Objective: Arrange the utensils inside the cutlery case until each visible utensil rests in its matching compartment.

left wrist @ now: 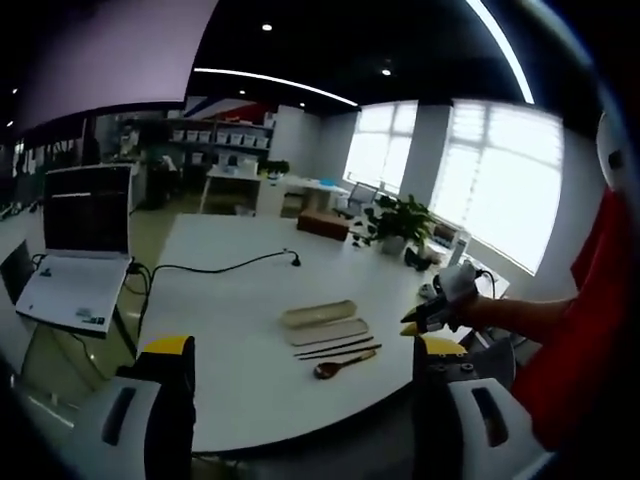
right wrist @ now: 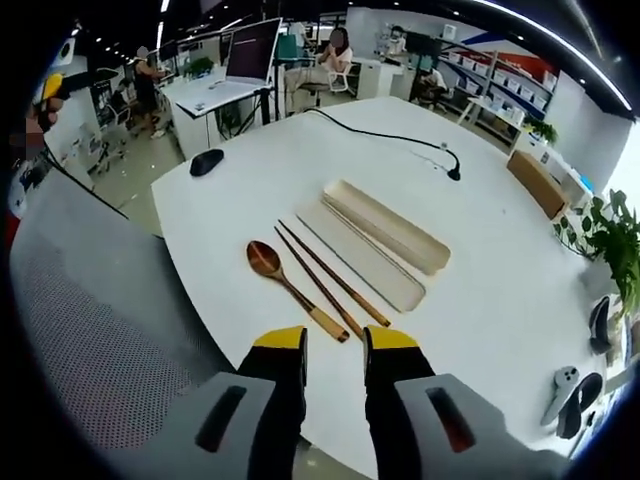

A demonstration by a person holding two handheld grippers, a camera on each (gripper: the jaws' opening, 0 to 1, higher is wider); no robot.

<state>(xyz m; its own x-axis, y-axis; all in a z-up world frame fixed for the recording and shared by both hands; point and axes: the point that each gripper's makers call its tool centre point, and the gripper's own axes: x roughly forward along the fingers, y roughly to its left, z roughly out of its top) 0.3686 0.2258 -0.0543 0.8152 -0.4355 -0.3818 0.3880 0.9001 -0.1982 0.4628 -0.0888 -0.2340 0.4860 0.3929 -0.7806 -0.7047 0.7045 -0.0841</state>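
On the white table (right wrist: 240, 190) lie an open beige cutlery case (right wrist: 385, 225), its flat lid (right wrist: 360, 257) beside it, two wooden chopsticks (right wrist: 330, 275) and a wooden spoon (right wrist: 290, 285). All lie side by side outside the case. My right gripper (right wrist: 336, 342) hovers just short of the spoon handle and the chopstick ends, its jaws a narrow gap apart and holding nothing. The left gripper view shows the case (left wrist: 318, 313), chopsticks (left wrist: 338, 348) and spoon (left wrist: 343, 364) farther off. My left gripper (left wrist: 303, 346) is wide open and holds nothing. The right gripper (left wrist: 432, 318) comes in from the right, held by a red-sleeved arm.
A black mouse (right wrist: 206, 161) and a black cable (right wrist: 390, 137) lie on the far part of the table. A brown box (right wrist: 540, 180), a potted plant (right wrist: 610, 235) and controllers (right wrist: 570, 395) stand along the right edge. A grey mesh chair back (right wrist: 100, 330) is at the left. A laptop (left wrist: 85, 240) sits on a side stand.
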